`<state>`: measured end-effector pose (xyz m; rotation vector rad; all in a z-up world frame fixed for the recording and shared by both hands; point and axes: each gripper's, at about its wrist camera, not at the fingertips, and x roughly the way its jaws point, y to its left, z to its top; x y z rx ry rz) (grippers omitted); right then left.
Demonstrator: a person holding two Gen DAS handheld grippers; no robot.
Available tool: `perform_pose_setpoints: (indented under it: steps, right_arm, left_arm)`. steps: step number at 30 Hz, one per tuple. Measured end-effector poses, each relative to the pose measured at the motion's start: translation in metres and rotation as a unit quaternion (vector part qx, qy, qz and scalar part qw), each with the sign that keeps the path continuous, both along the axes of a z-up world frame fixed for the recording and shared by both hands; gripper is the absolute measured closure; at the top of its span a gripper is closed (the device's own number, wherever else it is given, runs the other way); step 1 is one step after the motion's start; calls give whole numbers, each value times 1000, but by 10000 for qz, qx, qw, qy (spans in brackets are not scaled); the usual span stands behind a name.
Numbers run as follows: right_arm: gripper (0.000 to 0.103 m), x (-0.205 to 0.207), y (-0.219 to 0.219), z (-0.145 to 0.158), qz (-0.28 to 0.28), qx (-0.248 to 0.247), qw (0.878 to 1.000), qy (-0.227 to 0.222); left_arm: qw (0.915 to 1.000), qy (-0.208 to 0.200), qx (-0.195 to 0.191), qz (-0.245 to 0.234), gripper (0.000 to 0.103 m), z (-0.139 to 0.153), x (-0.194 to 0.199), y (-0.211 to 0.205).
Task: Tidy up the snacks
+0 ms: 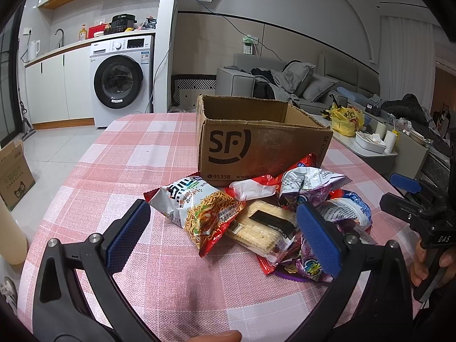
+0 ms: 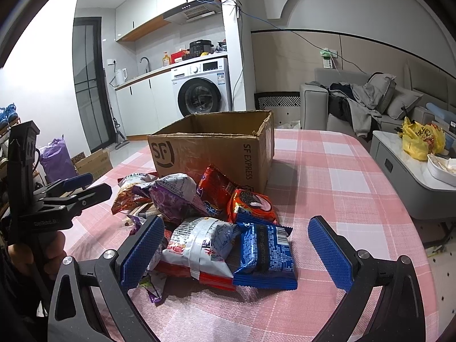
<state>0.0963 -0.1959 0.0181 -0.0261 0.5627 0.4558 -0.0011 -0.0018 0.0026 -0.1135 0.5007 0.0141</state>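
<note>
A left tool [image 1: 223, 229] gaped wide and empty over the noodle pack [image 1: 203, 213] and crackers [image 1: 263, 228] at the left of a snack pile on the checked bench [image 1: 128, 154]. Behind the pile stood an open box [image 1: 256, 145], touching its rear packets. To the right, the second tool [image 2: 236, 252] was likewise spread wide, holding nothing, flanking a white pack [image 2: 199, 249] and a blue pack [image 2: 265, 253]. Sorting appeared barely begun; the next move likely called for closing on one packet and lifting it into the box.

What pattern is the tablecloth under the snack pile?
Pink-and-white plaid tablecloth, clearest in the right wrist view.
</note>
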Motion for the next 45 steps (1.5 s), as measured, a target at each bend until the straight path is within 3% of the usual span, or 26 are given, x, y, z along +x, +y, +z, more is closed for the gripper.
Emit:
perform_pose_setpoints:
  steps: [10, 26, 35, 45]
  right_arm:
    - [0, 9, 2, -6, -161, -189, 9995, 212]
    - [0, 4, 7, -3, -220, -315, 9992, 50]
    - [0, 8, 2, -4, -94, -110, 9997, 208]
    - [0, 12, 4, -8, -245, -444, 9982, 313]
  left_arm:
    - [10000, 11, -36, 15, 1, -1, 1, 0]
    - [9998, 94, -154, 67, 1, -6, 6, 8]
    - [9998, 107, -164, 67, 1, -7, 7, 8]
    - [9996, 183, -202, 78, 1, -7, 12, 13]
